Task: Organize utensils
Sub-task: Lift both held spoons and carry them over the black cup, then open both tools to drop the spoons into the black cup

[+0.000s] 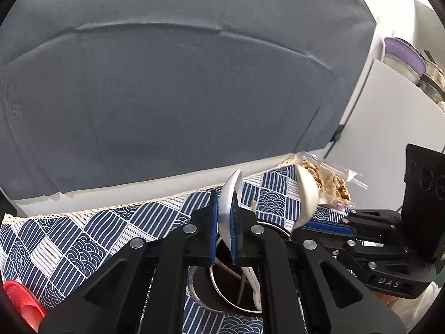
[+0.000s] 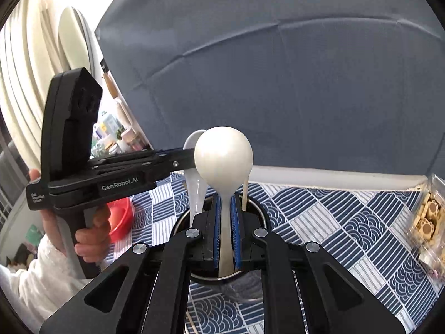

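Indoors, over a blue patterned tablecloth [image 2: 319,222], both tongs [image 1: 224,222] [image 2: 225,231] grip white spoons [image 1: 229,194] [image 2: 224,161].

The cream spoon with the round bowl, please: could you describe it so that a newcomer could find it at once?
Start at the blue-and-white wave-patterned tablecloth and find the dark round metal-rimmed utensil cup standing on it. The cream-white plastic spoon stands upright over that cup, its handle clamped in the right tool. Unlike the paler greyish-white spoon beside it, its rounded bowl back faces the right wrist camera.
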### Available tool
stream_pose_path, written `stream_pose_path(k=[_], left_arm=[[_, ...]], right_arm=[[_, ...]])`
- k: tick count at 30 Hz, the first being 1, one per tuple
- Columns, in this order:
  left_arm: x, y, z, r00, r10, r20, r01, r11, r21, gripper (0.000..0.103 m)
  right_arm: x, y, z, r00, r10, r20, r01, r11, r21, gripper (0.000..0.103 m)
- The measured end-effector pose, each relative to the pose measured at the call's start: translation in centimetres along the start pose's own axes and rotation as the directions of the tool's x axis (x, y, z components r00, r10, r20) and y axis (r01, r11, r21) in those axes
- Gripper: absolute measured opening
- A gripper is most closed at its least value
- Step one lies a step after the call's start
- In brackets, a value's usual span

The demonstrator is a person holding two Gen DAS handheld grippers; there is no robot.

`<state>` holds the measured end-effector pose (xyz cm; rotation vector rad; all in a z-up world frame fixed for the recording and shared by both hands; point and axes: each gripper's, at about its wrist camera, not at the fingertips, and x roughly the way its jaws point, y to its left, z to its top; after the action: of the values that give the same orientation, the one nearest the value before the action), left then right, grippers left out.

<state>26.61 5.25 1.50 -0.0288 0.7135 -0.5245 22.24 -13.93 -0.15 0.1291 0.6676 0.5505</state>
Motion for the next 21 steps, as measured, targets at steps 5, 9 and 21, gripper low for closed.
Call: stream_pose_path(k=[5, 9, 21], left_arm=[[-0.6, -0.9, -0.3, 1.0, 0.018, 0.001, -0.018, 0.999, 0.026, 0.008], [-1.2, -1.3, -0.3, 1.0, 0.019, 0.001, -0.019, 1.0, 0.019, 0.009], [-5.1, -2.3, -0.7, 0.994, 0.107, 0.017, -0.107, 0.994, 0.007, 0.046]], right_arm=[[-0.1, 0.4, 0.4, 1.0, -0.004, -0.014, 0.004, 1.0, -0.02, 0.008], [-0.5, 0.7, 0.3, 0.999, -0.003, -0.037, 0.002, 1.0, -0.026, 0.011], [-3.6, 1.5, 0.6, 0.997, -0.031, -0.075, 0.026, 0.998, -0.065, 0.012]])
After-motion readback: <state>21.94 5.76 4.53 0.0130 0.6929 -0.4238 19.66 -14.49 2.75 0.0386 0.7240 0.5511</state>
